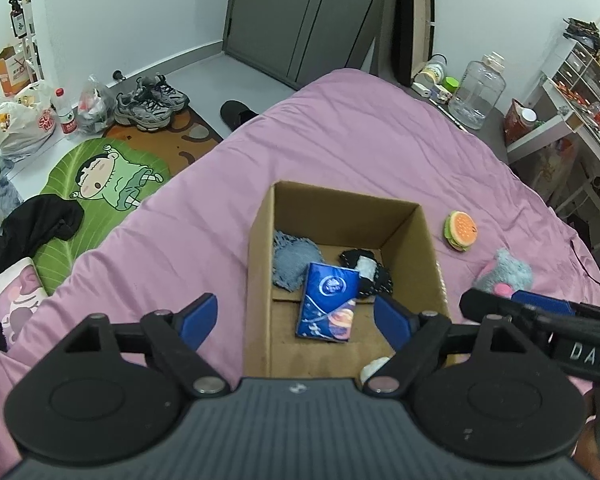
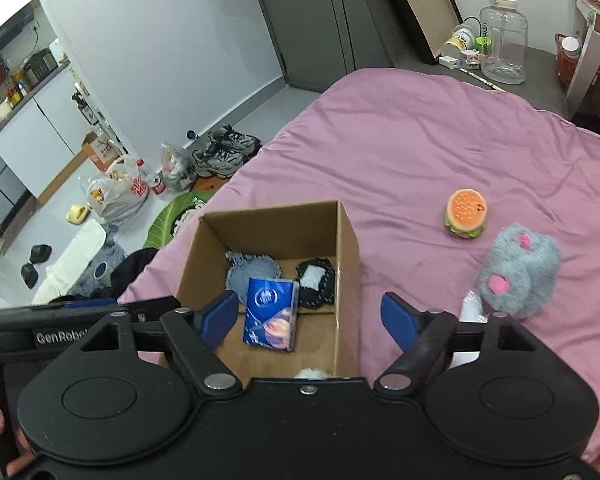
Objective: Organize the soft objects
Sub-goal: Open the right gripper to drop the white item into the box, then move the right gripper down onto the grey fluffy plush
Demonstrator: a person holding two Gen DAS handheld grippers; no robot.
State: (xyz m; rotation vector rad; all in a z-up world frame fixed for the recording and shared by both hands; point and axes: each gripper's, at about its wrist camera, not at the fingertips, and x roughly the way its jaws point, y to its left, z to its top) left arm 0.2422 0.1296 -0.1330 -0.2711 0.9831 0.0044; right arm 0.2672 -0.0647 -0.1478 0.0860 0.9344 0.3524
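Left wrist view: the left hand-held gripper (image 1: 294,314) is spread wide and nothing is held; the blue tissue pack (image 1: 327,303) is seen between and just beyond its fingers, inside the cardboard box (image 1: 260,264).

Right wrist view: the right hand-held gripper (image 2: 310,316) is likewise held wide and empty above the box, with the grey plush toy (image 2: 516,276) lying beyond its right finger on the bed (image 2: 400,152).
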